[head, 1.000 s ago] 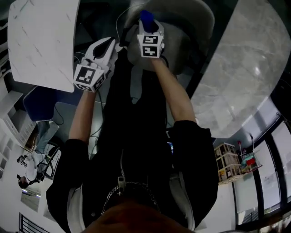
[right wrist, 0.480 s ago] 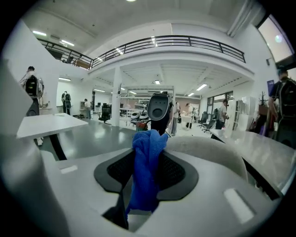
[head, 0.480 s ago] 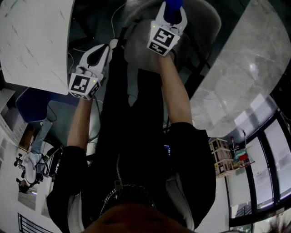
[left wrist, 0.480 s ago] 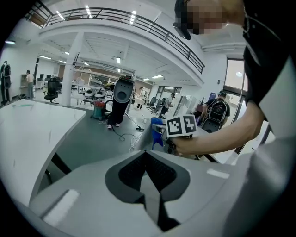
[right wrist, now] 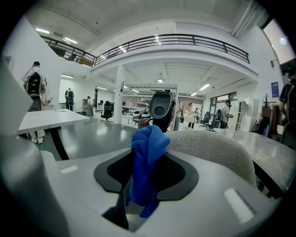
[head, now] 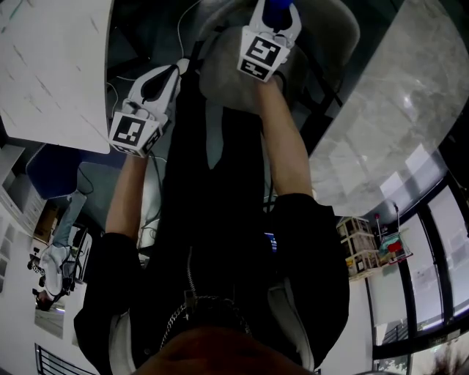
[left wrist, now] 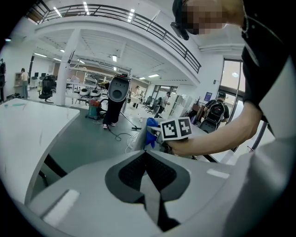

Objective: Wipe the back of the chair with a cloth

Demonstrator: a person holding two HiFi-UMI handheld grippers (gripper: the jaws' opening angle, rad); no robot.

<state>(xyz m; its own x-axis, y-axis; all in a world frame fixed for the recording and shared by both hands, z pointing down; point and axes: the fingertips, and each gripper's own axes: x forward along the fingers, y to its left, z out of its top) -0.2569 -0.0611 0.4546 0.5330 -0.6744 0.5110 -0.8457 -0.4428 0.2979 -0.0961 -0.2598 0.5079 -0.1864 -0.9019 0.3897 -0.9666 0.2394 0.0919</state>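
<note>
Risk: our right gripper [head: 274,13] is clamped on just a bunched fold of the blue cloth [right wrist: 147,171]. At the chair back [right wrist: 212,146] top edge it could pull loose, or bare jaws could scrape.

Cloth: soft terry. Chair: coarse grey weave, rounded.

Left gripper [left wrist: 147,159]: jaws together, holding nothing, off the chair's left edge.

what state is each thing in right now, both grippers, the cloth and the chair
left gripper: shut, nothing between its jaws
right gripper: shut on the blue cloth
blue cloth: bunched up, clamped between the right jaws, its end sticking out past them
chair: upright, grey back just beyond the cloth; whether they touch can't be told
</note>
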